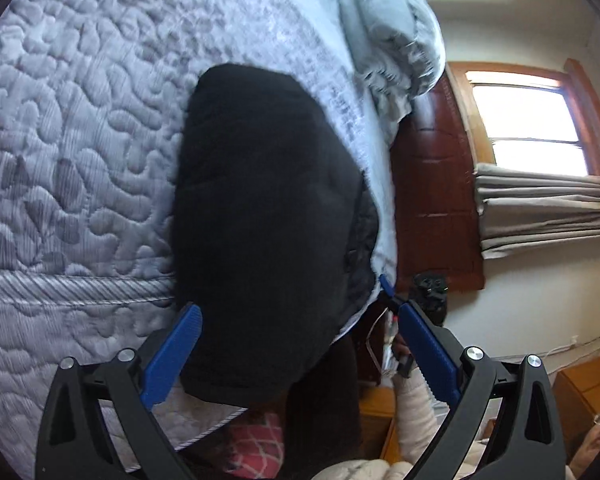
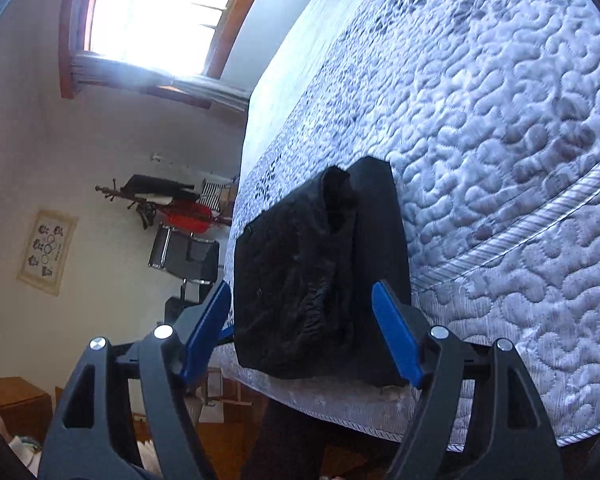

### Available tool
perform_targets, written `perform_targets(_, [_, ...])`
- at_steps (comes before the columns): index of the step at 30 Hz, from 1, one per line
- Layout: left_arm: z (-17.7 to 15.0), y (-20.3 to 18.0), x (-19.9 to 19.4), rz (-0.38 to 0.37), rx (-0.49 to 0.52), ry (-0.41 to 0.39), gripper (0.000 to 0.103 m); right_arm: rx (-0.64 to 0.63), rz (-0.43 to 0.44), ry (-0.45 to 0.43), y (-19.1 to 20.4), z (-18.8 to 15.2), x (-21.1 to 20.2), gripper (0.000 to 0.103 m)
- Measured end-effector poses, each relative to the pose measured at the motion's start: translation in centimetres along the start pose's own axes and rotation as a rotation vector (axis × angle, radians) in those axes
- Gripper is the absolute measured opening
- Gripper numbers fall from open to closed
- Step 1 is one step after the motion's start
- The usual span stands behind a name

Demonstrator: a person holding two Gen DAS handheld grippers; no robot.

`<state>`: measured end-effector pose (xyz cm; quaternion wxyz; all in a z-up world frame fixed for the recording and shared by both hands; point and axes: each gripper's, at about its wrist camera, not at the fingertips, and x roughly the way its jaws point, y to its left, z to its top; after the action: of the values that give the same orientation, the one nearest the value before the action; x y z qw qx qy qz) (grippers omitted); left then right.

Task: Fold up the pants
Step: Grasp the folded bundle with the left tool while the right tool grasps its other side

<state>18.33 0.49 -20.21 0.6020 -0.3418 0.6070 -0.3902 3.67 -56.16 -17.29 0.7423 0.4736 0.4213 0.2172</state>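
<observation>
**Folded pants at the bed's edge, both grippers spread and empty**

The black pants (image 2: 320,276) are seen lying as a compact, squarish bundle on the quilted bedspread (image 2: 500,140), close to the near edge of the bed. The elastic waistband is turned up on top of the bundle.

The left gripper (image 1: 296,320) is held wide open with the bundle between its spread blue fingers (image 1: 172,356); nothing is gripped. The right gripper (image 2: 308,320) is likewise spread wide around the bundle, and nothing is held.

The folding is judged to be nearly or fully done. A risk remains: because the bundle sits near the bed's edge, it could be nudged off by a finger. The loose waistband layer could also be snagged and the fold undone.
</observation>
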Motion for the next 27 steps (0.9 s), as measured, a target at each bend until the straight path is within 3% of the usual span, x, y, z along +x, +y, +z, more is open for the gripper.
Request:
perform_targets(3, [0.8, 0.6, 1.5, -0.025, 0.005, 0.04, 0.099, 0.026, 0.0, 0.052, -1.1, -0.1, 1.5, 0.074])
perform_targets(8, [2.2, 1.8, 3.2, 0.011, 0.0, 0.08, 0.099, 0.053, 0.002, 0.12, -2.7, 0.2, 3.0, 0.08])
perform_targets(15, [3.7, 3.4, 5.1, -0.029, -0.027, 0.157, 0.099, 0.053, 0.025, 0.154, -3.6, 0.8, 3.6, 0.084])
perform_targets(27, [4.7, 3.0, 7.3, -0.058, 0.005, 0.255, 0.099, 0.066, 0.077, 0.223, -6.2, 1.7, 4.9, 0.087])
